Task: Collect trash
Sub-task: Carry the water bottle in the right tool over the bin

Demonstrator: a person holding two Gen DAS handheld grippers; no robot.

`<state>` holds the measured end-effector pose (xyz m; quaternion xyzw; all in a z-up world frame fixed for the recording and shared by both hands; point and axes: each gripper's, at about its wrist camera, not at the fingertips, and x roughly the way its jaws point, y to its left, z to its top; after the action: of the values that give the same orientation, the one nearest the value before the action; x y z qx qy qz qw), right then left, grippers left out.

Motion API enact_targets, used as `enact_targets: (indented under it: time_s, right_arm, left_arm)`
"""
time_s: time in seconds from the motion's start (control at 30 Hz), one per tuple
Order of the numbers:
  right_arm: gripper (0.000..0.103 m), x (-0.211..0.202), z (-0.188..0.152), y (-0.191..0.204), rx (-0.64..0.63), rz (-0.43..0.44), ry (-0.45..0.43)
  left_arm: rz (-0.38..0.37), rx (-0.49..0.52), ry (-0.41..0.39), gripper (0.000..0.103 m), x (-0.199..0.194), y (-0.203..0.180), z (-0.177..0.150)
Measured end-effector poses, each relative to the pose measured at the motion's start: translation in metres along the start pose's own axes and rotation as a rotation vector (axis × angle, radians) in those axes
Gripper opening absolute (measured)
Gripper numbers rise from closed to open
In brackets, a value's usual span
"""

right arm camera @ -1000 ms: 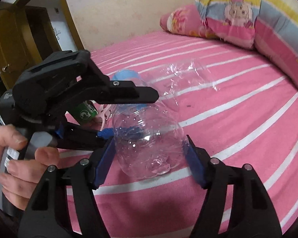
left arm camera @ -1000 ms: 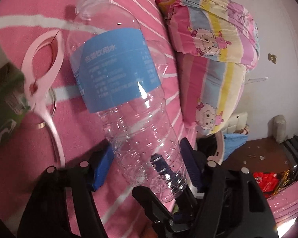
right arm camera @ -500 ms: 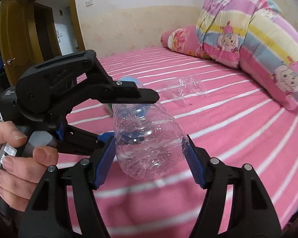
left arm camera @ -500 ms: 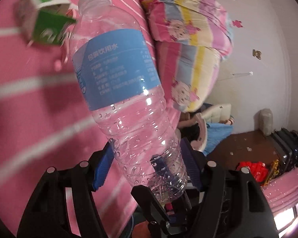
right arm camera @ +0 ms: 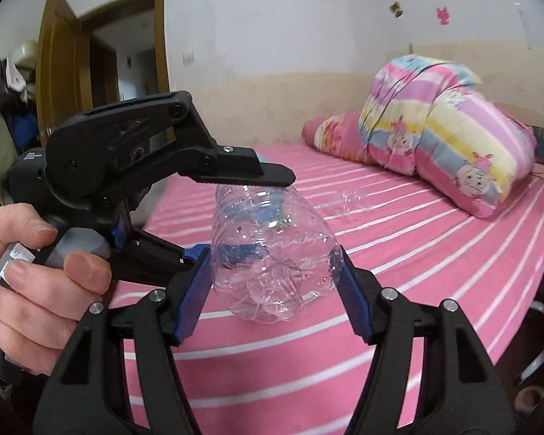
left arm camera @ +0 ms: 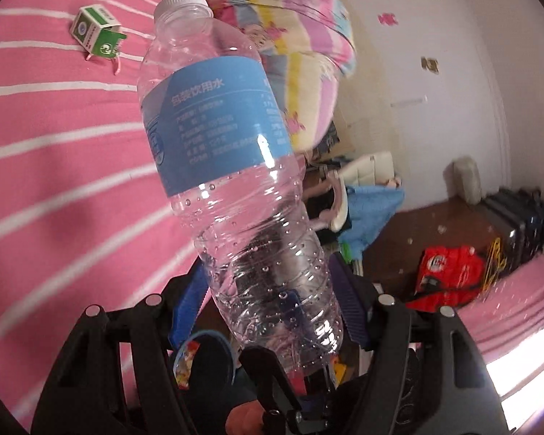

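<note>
A: Largest items?
B: Bed (left arm camera: 54, 166); quilt (right arm camera: 449, 137) at 2 o'clock in the right view.
A: Bottle (left arm camera: 232, 181)?
B: Off the bed, cap at 12 o'clock, base pinched by both left gripper (left arm camera: 268, 308) and right gripper (right arm camera: 275, 275).
A: Smaller?
B: Carton (left arm camera: 96, 34), 11 o'clock, on bed.
</note>
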<state>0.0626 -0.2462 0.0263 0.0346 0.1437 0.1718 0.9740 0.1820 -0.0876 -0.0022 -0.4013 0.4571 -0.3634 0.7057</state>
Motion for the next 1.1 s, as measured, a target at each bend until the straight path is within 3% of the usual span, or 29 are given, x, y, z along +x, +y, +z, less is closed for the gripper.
enact_targets:
  time_s: [0.17,0.4,0.77,1.1]
  right_arm:
    - [0.065,-0.065,-0.002,0.008,0.07,-0.025,-0.074]
    - [0.065,-0.146,-0.008,0.005,0.076,-0.144,-0.11]
    - [0.065,-0.239,-0.057,-0.031,0.149,-0.322,-0.094]
    - [0.065,-0.276,-0.126,-0.076,0.311,-0.446,-0.002]
  left_arm:
    - [-0.007,0.076,0.038,0.064,-0.01,-0.044,-0.044]
    - [-0.054,0.136,0.137,0.064,0.005,-0.089,-0.101]
    - [-0.073,0.191,0.379,0.064,0.089,-0.119,-0.195]
    - [-0.028,0.146,0.598,0.064,0.191,-0.092,-0.26]
